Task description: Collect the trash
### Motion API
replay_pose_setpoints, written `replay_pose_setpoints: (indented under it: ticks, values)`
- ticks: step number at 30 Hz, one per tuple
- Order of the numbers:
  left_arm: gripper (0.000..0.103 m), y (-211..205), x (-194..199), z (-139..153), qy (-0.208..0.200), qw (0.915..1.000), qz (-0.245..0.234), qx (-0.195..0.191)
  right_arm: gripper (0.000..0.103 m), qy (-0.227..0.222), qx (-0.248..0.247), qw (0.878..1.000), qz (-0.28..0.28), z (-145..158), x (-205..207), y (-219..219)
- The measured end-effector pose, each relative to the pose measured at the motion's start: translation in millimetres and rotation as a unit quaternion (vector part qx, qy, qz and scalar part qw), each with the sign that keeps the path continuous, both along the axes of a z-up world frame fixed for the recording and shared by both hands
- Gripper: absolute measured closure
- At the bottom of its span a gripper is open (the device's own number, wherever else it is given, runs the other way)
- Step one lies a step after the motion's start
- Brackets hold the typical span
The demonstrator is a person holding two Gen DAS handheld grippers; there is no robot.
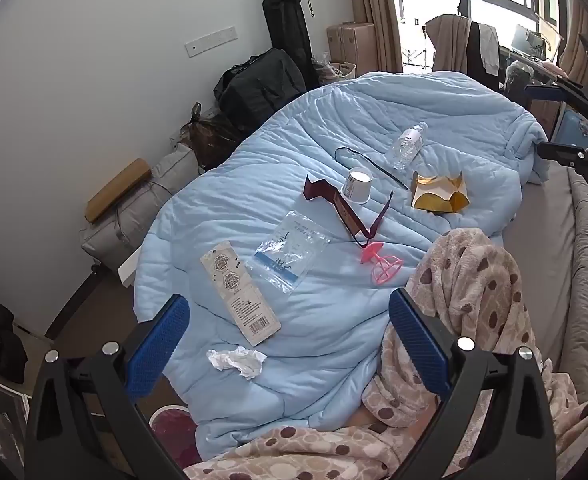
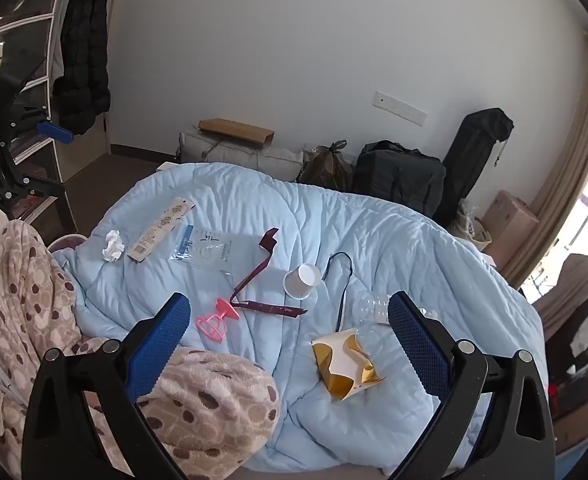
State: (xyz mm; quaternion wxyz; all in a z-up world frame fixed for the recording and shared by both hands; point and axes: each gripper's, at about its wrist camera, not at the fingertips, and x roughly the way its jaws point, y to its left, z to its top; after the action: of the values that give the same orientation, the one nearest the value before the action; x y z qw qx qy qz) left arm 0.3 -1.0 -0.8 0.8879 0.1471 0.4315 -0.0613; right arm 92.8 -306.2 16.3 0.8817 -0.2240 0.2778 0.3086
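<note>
Trash (image 1: 236,361) litters the quilt (image 1: 334,340); both hand-held grippers gape, empty.

Hidden and unreadable parts

Bottle (image 2: 370,307) partly behind a blue finger (image 2: 418,340); bag (image 1: 290,249) and tag (image 1: 240,294) print too small to read.

Both wrist views angled down, well above pale-blue quilted duvet (image 1: 334,320); left from foot-side corner; right from opposite side; shared: duvet centre.

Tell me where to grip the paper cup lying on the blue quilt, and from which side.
Grip the paper cup across its side wall, coming from above. It lies tipped on the quilt, open mouth toward the camera, so its rounded wall faces upward.
</note>
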Motion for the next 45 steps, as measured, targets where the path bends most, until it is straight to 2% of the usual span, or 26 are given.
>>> replay_pose_setpoints:
  ticks: [11, 45]
  values:
    - [0.005, 10, 4, -13, 0.012, 0.9997, 0.0, -0.02, 0.007, 0.013, 0.0, 1.0, -0.002, -5, 1, -2]
    - [0.005, 0, 4, -10, 0.019, 0.9996, -0.005, -0.023, 0.007, 0.014, -0.002, 1.0, 0.003, 2, -5, -2]
